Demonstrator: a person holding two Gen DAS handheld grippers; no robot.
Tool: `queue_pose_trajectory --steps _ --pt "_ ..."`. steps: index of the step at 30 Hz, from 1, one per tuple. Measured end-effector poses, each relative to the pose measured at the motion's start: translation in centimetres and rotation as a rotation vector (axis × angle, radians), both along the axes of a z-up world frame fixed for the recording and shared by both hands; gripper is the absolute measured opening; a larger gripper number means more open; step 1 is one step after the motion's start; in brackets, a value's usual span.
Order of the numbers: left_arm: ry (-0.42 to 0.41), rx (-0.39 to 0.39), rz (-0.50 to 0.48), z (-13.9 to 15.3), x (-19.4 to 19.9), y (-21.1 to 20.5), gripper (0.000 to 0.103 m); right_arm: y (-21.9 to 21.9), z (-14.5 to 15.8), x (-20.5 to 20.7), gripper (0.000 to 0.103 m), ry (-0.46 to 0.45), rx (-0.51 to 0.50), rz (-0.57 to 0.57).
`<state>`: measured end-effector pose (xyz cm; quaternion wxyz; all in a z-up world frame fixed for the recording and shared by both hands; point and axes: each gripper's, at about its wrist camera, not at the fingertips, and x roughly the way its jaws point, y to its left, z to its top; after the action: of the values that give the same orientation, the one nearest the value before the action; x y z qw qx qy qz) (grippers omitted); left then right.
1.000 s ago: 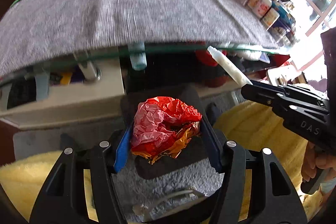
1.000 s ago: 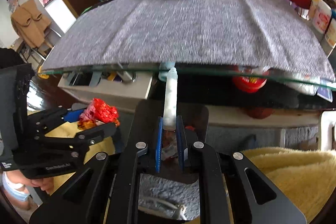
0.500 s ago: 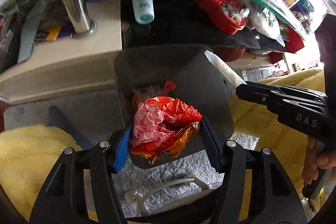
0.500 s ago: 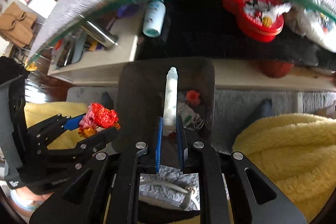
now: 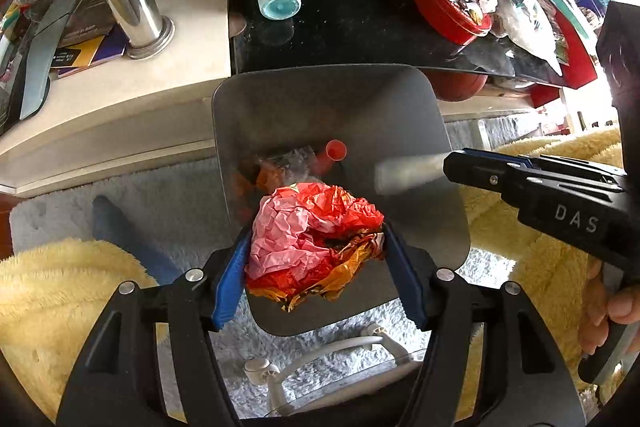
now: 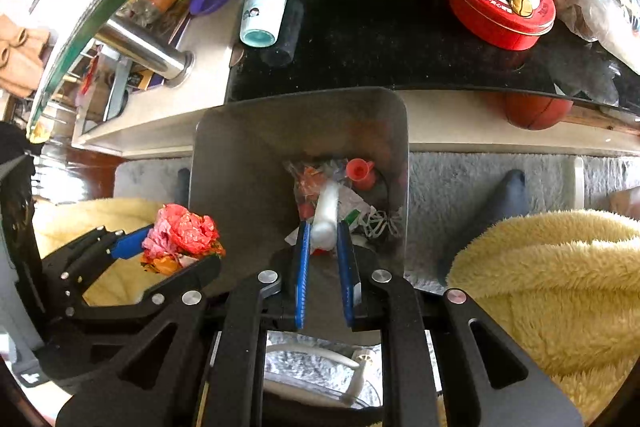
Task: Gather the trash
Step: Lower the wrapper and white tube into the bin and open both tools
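Crumpled red-and-gold foil wrapper (image 5: 316, 241), light, springy and best pinched across its bulk, sits clamped in the left gripper (image 5: 316, 247) jaws over the grey trash bin (image 5: 340, 99), while the right gripper (image 6: 323, 247) jaws stand parted around a stiff white tube (image 6: 326, 217).

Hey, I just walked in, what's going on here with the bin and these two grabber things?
A person is collecting trash with a hand-held gripper in each hand. The left hand-held gripper is clamped on a crumpled red wrapper, held over the near edge of the grey trash bin. The right hand-held gripper has a white tube between its fingers, directly over the bin; its jaws look slightly parted, so the tube may be dropping. The bin already holds some scraps.
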<state>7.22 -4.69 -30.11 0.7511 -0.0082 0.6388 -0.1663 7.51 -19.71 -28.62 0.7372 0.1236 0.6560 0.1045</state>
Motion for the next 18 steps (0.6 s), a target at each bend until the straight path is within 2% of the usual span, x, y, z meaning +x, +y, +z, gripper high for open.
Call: queue_pose_trajectory --steps 2,3,4,8,10,13,18 --pt "-0.002 0.007 0.002 0.0 0.2 0.0 0.066 0.0 0.2 0.2 0.018 -0.006 -0.007 -0.005" --pt "-0.004 0.011 0.005 0.1 0.3 0.1 0.068 0.0 0.3 0.3 0.031 -0.013 -0.010 -0.009" --pt "-0.008 0.014 0.010 0.3 0.4 0.2 0.073 -0.1 0.6 0.2 0.048 -0.026 -0.015 -0.017" --pt "-0.031 0.017 0.032 1.2 0.6 0.9 0.092 -0.8 1.5 0.3 0.067 -0.060 -0.030 -0.045" --pt "-0.046 0.010 0.043 2.0 0.8 1.3 0.095 -1.3 2.1 0.3 0.088 -0.079 -0.047 -0.067" --pt "-0.065 0.006 0.041 3.2 0.9 1.5 0.095 -1.7 3.1 0.4 0.098 -0.103 -0.069 -0.075" --pt "-0.119 0.024 0.033 5.8 1.3 2.0 0.095 -2.5 6.2 1.1 0.099 -0.171 -0.089 -0.096"
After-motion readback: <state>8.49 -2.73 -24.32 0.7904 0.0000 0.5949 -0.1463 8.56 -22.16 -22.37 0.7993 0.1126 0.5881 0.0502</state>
